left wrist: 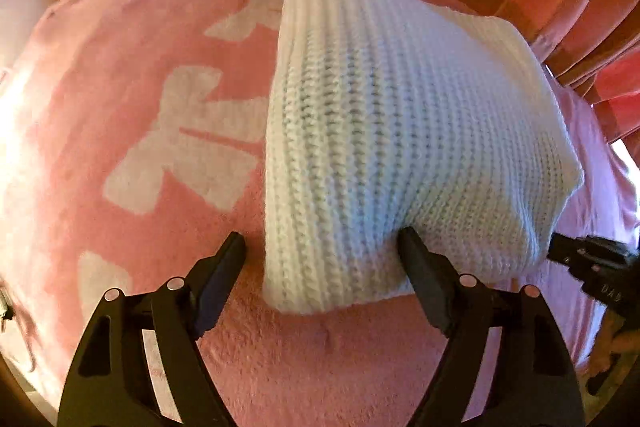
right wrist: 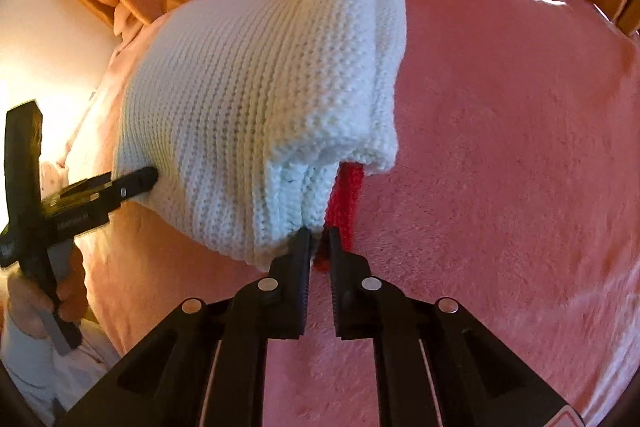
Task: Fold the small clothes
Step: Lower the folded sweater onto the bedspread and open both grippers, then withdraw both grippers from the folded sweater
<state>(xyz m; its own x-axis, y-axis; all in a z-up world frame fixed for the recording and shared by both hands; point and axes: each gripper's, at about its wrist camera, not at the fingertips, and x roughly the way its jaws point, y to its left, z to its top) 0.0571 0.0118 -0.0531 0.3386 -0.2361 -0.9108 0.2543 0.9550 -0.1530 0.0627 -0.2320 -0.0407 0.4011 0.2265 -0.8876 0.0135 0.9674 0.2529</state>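
The right claw [right wrist: 319, 233] pinches the near corner of the folded white knit [right wrist: 256, 99], which lies on the pink blanket [right wrist: 500, 147] with its long axis running away, while the left claw [left wrist: 322, 247] straddles its other near corner, gaping open.

A folded white knit garment [left wrist: 380, 131] lies on a pink blanket [left wrist: 100, 75].

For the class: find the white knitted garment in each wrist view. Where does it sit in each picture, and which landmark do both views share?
Left wrist view: the white knitted garment fills the centre and right, its near edge between the left gripper jaws.
Right wrist view: the garment lies centre-left, its near corner at the right gripper.
Shared landmark: the pink fleece blanket under it.
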